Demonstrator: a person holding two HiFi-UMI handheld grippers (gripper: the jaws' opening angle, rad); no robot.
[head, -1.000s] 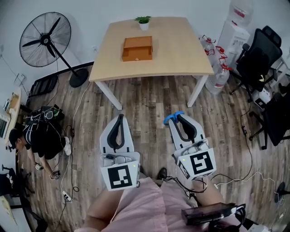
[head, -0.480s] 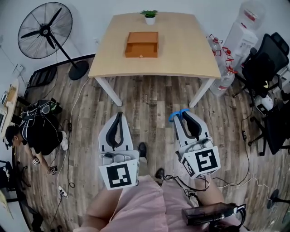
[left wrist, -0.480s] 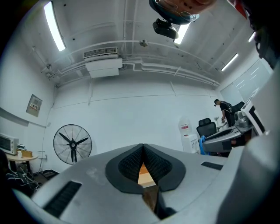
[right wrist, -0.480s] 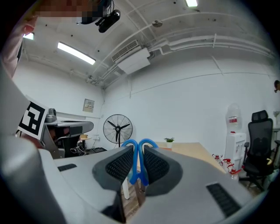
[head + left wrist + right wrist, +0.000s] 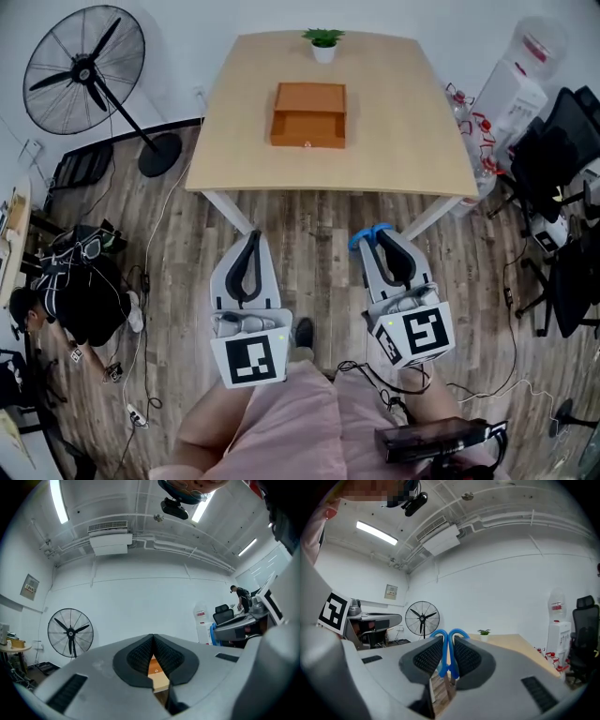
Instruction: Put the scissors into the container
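Head view first: the person is standing well back from the table (image 5: pixel 394 141), with the wooden box (image 5: pixel 307 114) sitting on top of it near the small plant (image 5: pixel 323 44). The scissors (image 5: pixel 367 237) aren't anywhere near the box yet. They're riding in the right gripper (image 5: pixel 382 240), with the blue handle loops poking out past its tip. My guess is they're being carried over like that so they don't slip on the way. The left gripper (image 5: pixel 249 242) is hanging alongside at about the same height, jaws closed, apparently just idling.

Left gripper view: the left gripper (image 5: pixel 153 637) is showing its pads meeting at the tip with nothing pinched between them. A sliver of the box (image 5: pixel 153 666) is peeking through the gap lower down, so it's aiming roughly at the table.

Right gripper view: the right gripper (image 5: pixel 448 637) is squeezing both pads on the scissors (image 5: pixel 444 653), with the two loops pressed together and sticking up and forward. So the long axis is running along the jaws, handles pointing ahead toward the table (image 5: pixel 520 644) and the blades presumably trailing back toward the person, though I can't really make them out. Handles-first means the drop into the box will probably need a tilt downward.
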